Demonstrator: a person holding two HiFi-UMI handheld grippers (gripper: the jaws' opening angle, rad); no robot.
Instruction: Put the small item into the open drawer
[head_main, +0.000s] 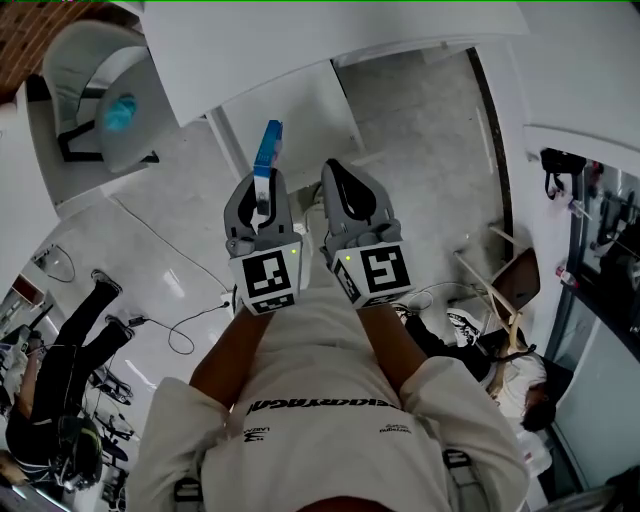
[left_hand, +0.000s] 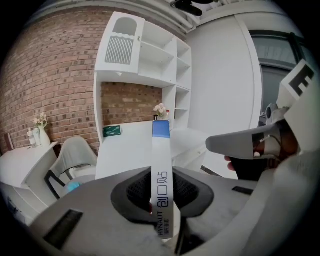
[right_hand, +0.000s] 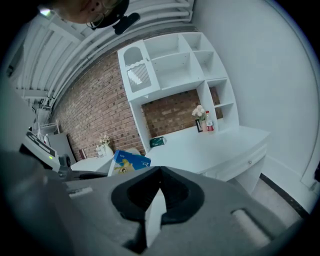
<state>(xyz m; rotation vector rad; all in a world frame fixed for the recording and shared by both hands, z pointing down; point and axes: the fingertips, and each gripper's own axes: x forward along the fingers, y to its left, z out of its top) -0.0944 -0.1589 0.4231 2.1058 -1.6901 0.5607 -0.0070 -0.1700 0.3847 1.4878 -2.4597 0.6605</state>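
The left gripper is clamped on a slim box, white with a blue end. In the left gripper view the box stands edge-on between the dark pads, which press on both its faces, and its blue end sticks out well past the jaw tips. In the right gripper view the same box shows its broad blue printed face, just left of that gripper's jaws.

The right gripper is clenched on nothing: in its own view the 2 jaws meet at the tip.

Both grippers are held side by side in front of the person's chest, near each other but not touching, and both point toward a white desk. A white shelf unit stands on the desk against a brick wall. A drawer front with a small knob shows on the desk's near side. A green pack lies at the back of the desk, and flowers stand further right. A white chair sits left of the desk
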